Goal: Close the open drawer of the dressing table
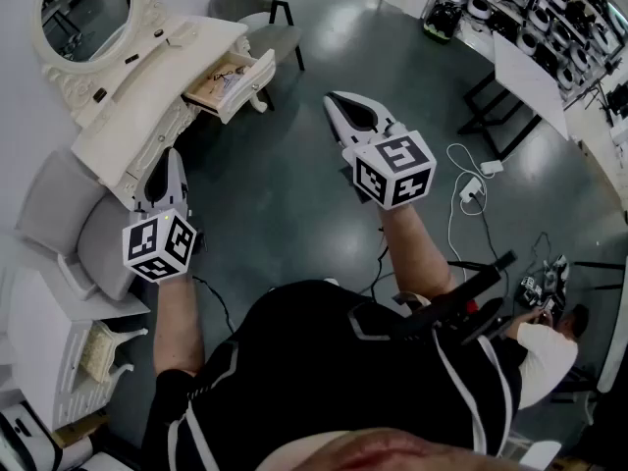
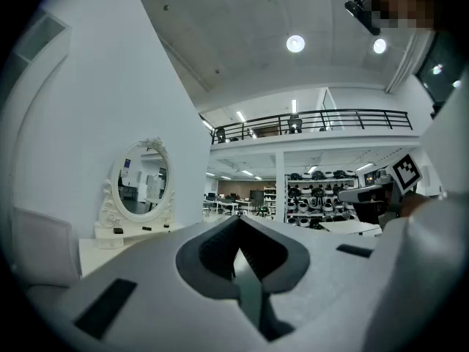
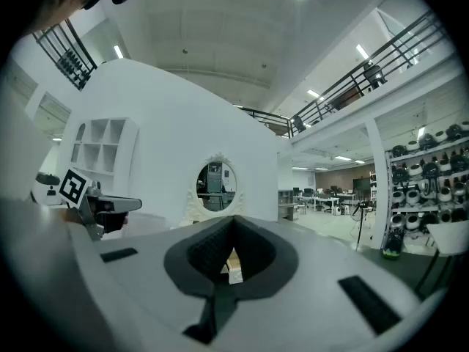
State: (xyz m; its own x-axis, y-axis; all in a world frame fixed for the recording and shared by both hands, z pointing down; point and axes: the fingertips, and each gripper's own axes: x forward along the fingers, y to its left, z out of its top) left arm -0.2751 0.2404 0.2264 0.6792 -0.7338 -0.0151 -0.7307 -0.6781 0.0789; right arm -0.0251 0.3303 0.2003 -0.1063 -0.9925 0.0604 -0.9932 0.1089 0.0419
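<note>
The cream dressing table [image 1: 147, 96] with its oval mirror [image 1: 86, 10] stands at the upper left of the head view. Its drawer [image 1: 232, 80] is pulled out to the right, with small items inside. My left gripper [image 1: 171, 157] is shut and empty, its tip just off the table's front edge. My right gripper [image 1: 336, 100] is shut and empty too, over the floor to the right of the drawer. In the right gripper view a corner of the drawer [image 3: 231, 267] shows through the opening behind the gripper [image 3: 233, 221] tip. The left gripper [image 2: 237, 223] view has the mirror [image 2: 141, 178] at its left.
A grey chair [image 1: 257, 16] stands behind the drawer. A padded grey seat [image 1: 71, 226] and a white cabinet [image 1: 49, 346] are at the left. Cables and a power strip [image 1: 472, 189] lie on the dark floor at the right, near a black-legged table [image 1: 525, 75]. Another person [image 1: 546, 353] crouches lower right.
</note>
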